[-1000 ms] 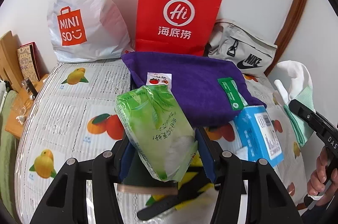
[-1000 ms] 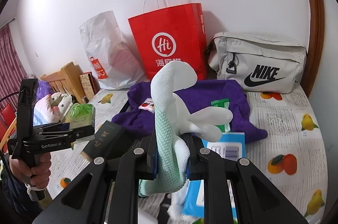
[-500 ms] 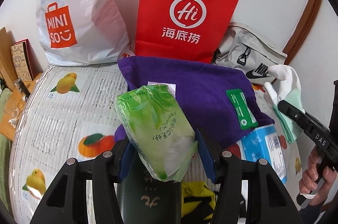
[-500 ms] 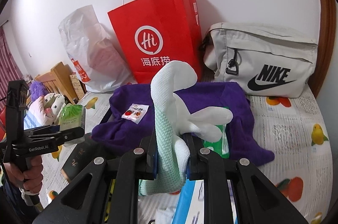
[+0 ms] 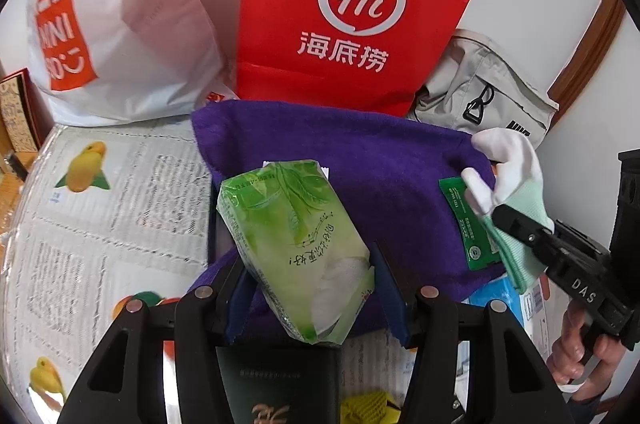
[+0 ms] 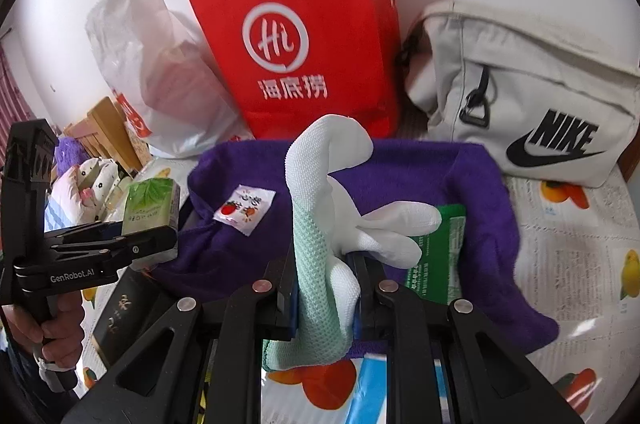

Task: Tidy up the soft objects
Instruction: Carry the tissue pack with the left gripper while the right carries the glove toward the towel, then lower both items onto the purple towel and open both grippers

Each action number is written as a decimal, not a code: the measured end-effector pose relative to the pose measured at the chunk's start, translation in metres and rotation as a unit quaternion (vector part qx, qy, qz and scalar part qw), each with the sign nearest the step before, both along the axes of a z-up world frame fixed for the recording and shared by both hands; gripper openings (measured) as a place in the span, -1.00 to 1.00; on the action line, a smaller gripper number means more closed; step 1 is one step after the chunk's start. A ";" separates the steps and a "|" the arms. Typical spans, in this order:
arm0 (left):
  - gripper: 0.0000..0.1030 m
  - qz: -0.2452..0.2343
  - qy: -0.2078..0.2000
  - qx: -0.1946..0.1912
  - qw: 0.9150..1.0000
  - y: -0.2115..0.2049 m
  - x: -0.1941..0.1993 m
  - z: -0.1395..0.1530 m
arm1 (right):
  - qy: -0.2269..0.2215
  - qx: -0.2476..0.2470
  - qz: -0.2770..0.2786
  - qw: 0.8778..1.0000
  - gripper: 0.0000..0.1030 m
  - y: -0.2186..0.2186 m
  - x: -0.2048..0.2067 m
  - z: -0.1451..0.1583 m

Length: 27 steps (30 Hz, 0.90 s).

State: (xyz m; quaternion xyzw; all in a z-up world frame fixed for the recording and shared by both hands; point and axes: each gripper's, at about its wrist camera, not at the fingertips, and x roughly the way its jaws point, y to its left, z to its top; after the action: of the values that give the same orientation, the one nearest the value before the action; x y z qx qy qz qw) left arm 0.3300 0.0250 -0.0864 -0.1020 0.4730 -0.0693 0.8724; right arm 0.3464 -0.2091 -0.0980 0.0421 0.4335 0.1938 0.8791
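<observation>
Meanwhile both hands had carried their loads closer over the purple towel (image 5: 360,159), left gripper (image 5: 310,288) clamped on the green tissue pack (image 5: 296,248), right gripper (image 6: 326,288) pinching the white-and-mint glove (image 6: 320,224), so drop-off probably came next.

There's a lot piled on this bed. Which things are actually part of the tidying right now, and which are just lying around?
In use:
- green tissue pack, clamped in the left tool
- white-and-mint glove, clamped in the right tool
- purple towel, spread out under both

Lying about:
- red paper bag
- white plastic bag
- grey Nike bag
- blue box
- dark box
</observation>
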 end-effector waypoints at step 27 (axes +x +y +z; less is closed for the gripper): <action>0.14 -0.018 0.077 0.006 0.997 -0.010 0.035 -0.042 | 0.075 -0.008 0.003 0.997 0.05 0.011 0.033 -0.038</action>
State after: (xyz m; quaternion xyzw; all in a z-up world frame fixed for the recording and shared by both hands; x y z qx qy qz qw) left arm 0.3645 0.0154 -0.1288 -0.0937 0.5409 -0.0744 0.8325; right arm 0.3793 -0.1982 -0.1359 0.0478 0.4997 0.1891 0.8439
